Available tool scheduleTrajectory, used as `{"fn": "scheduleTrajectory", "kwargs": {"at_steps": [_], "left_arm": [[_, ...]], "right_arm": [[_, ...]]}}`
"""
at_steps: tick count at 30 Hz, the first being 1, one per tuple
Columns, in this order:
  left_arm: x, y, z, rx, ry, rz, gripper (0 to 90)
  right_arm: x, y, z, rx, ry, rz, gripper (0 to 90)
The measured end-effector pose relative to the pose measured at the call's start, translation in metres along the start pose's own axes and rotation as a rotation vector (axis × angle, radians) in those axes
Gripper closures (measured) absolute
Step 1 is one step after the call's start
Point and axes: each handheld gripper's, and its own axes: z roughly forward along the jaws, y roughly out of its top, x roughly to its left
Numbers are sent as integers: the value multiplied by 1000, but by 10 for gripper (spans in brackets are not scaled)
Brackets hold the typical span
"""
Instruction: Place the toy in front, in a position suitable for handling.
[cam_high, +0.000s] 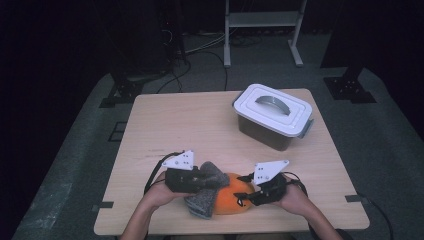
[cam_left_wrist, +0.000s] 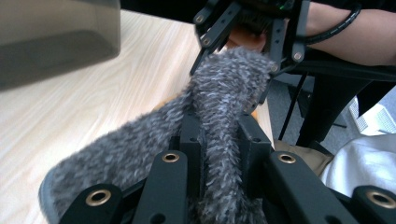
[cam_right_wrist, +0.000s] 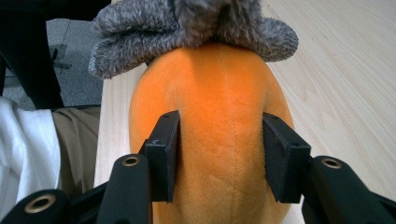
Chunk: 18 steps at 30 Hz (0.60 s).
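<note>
The left gripper (cam_high: 207, 181) is clamped on the grey cloth (cam_left_wrist: 219, 93); the right gripper (cam_right_wrist: 219, 154) squeezes the orange toy (cam_right_wrist: 224, 121) between its 2 pads. Cloth and toy touch, at the table's (cam_high: 200, 125) near edge, midway along. The lidded box (cam_high: 272, 116) stands at the far right corner.

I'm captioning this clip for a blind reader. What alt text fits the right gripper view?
The right gripper has its two black jaws shut on an orange plush toy, pads pressed into its sides. Grey fuzzy fabric sits at the toy's far end, and the pale wooden table runs off to the right.
</note>
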Motion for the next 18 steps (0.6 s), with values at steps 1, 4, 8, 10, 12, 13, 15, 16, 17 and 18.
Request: {"fn": "scheduleTrajectory", "kwargs": {"at_steps": [1,4,8,10,12,13,15,16,17,18], "left_arm": [[2,-3,-1,10,9,-6,756],[9,-12,-8,30,45,-40,756],[14,-20,-14,19,43,-73,756],[12,-18,-11,27,36,-61,757],[10,-16,-10,31,30,-55,757],[10,-16,-9,31,23,-52,757],[10,-16,-9,33,12,-52,756],[10,-17,-9,31,5,-54,756],[10,-17,-9,31,0,-52,756],[10,-16,-9,30,-4,-52,756]], "right_arm": [[-1,-1,-1,6,0,-4,514],[-3,-2,-2,7,1,-2,517],[-4,-2,-2,-2,10,17,493],[-4,-1,-1,-3,15,32,420],[-7,-1,-2,-10,25,77,321],[-9,-1,-2,-12,30,100,297],[-15,-4,-5,-15,39,141,265],[-18,-6,-5,-14,49,165,260],[-20,-9,-5,-11,60,183,255],[-21,-10,-5,-7,64,193,252]]}}
